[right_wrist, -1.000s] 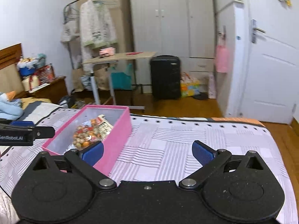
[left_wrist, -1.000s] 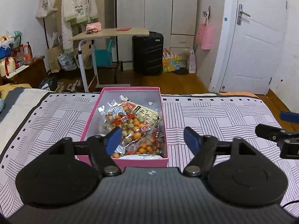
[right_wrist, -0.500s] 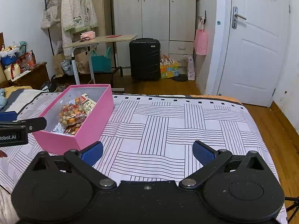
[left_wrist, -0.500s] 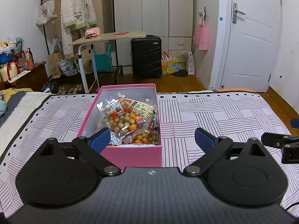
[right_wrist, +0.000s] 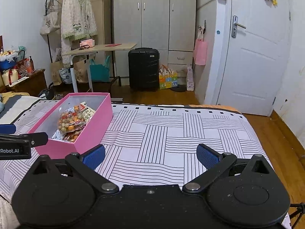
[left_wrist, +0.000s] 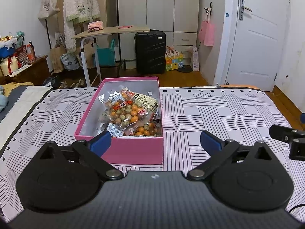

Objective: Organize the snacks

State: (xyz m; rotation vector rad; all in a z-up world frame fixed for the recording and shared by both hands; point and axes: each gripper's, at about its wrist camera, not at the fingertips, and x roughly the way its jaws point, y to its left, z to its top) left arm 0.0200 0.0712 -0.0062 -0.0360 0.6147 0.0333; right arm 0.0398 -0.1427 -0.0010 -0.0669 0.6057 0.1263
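Left to right: the left gripper (left_wrist: 155, 140), jaws spread wide and just opened further with nothing pinched, hangs over the near wall of the pink box (left_wrist: 133, 150) on the striped bedspread (left_wrist: 219, 110); the snack packets (left_wrist: 131, 112) lie heaped inside, toward its near right corner. The right gripper (right_wrist: 150, 155), likewise spread and empty, hovers over bare cover just beside the box; a careless sweep could likely snag the wall, skidding or tipping the light box on soft bedding.

Both views were evenly lit by soft indoor light, sharp throughout without motion blur. Fisheye bending curved the door (right_wrist: 255, 61) and wardrobe (right_wrist: 154, 19) near the edges; corners darkened.
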